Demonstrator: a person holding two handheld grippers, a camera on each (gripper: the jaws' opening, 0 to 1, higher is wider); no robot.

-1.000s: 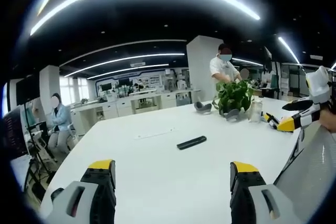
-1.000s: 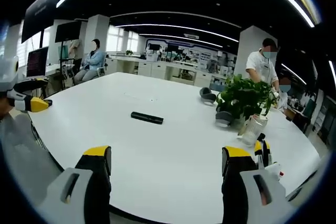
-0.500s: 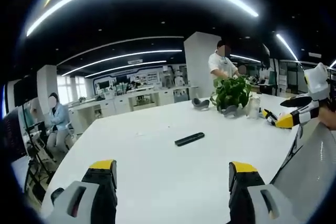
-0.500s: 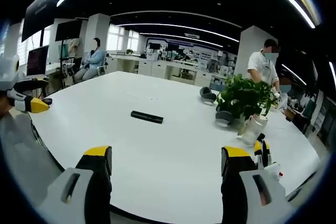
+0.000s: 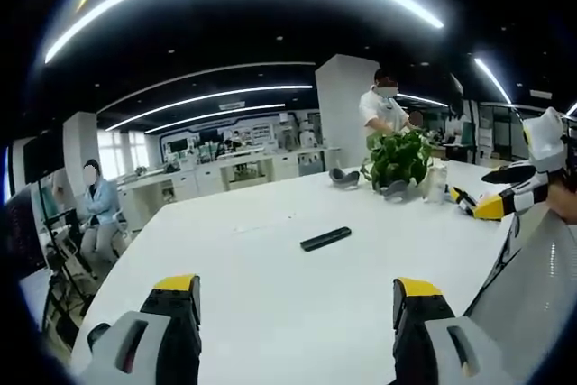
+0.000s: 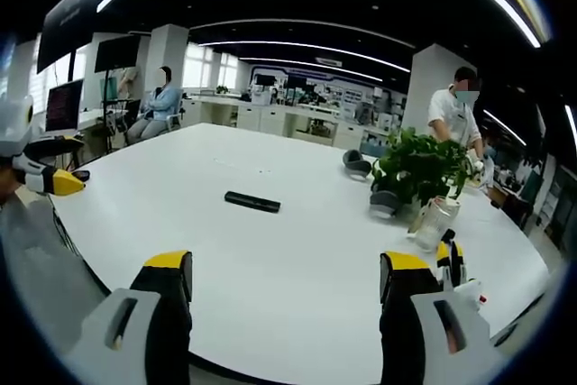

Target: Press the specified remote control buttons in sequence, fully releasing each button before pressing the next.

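A black remote control point(image 5: 325, 239) lies flat near the middle of a large white table point(image 5: 270, 295); in the right gripper view the remote control point(image 6: 252, 202) sits ahead and a little left. My left gripper point(image 5: 297, 290) is held above the table's near edge, open, nothing between its yellow-tipped jaws. My right gripper point(image 6: 284, 268) is likewise open and empty, well short of the remote. The right gripper's yellow tip point(image 5: 494, 208) enters the left gripper view from the right; the left gripper's tip point(image 6: 54, 179) enters the right gripper view from the left.
A potted green plant point(image 6: 419, 169) stands at the far right of the table with a glass jar point(image 6: 433, 221) beside it and dark grey objects point(image 6: 358, 164) nearby. A person point(image 6: 451, 110) stands behind the plant. Another person point(image 6: 160, 101) sits at the far left. A spare gripper point(image 6: 451, 263) lies on the table.
The left gripper view has shifted slightly since a second ago, so its camera moved a little. The remote and both grippers' jaws stay as they were.
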